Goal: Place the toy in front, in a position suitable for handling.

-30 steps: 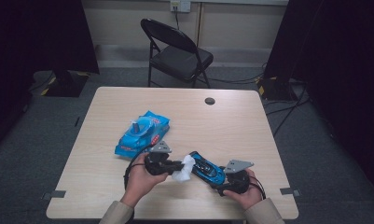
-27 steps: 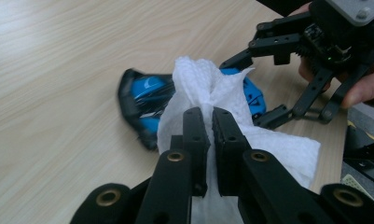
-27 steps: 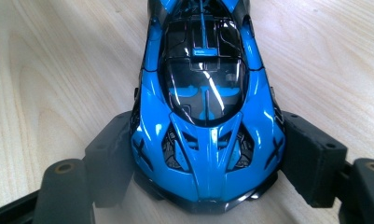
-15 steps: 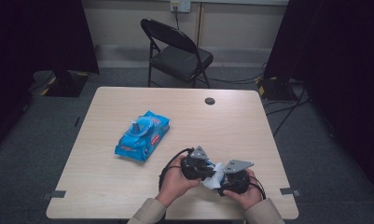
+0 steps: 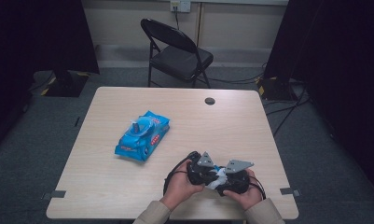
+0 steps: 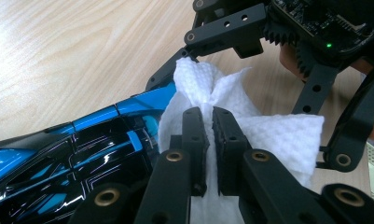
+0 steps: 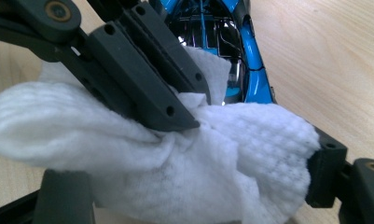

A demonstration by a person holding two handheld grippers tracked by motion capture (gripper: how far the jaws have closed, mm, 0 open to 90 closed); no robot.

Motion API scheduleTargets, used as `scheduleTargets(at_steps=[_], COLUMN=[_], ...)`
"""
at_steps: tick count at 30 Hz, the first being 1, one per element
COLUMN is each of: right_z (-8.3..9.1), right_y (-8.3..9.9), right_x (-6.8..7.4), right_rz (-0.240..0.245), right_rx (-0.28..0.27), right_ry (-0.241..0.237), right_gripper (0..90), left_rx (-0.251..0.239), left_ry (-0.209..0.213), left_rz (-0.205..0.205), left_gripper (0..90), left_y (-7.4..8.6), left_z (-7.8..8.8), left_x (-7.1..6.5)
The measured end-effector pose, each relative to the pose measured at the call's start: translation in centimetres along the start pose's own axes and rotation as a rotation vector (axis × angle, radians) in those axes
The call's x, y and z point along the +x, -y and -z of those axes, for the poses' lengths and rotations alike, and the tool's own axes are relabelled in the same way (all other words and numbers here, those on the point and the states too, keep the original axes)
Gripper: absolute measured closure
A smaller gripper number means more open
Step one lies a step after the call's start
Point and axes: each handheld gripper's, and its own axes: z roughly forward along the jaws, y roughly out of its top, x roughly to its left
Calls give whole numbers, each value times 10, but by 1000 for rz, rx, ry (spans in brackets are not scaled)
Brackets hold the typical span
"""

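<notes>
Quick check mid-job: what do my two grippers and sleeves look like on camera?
Both grippers, left gripper and right gripper, are black, with perforated linkage arms, flat black jaws, grey three-cornered top plates and trailing black cables. The sleeves are beige.

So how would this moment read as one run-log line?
left tongs: shut on white wipe | right tongs: holding blue toy car | wipe pack: on table

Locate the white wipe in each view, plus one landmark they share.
High view: white wipe low, right of centre, between the two hands.
Left gripper view: centre, pinched in the left gripper, against the blue and black object.
Right gripper view: across the lower middle, the left gripper's jaws clamped on it.
Shared landmark: the light wood table.
</notes>
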Motion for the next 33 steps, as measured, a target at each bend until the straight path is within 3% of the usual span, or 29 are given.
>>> scheduleTargets(at_steps=[16, 33], right_z=[0, 0], right_y=[0, 0], right_x=[0, 0], right_rz=[0, 0], right_rx=[0, -1], right_ry=[-1, -1], right_gripper=[260, 261], left_rx=[9, 23], left_ry=[-38, -68], left_rz=[7, 41], left_gripper=[847, 846], left_y=[5, 14], left_z=[13, 26], left_x=[9, 19])
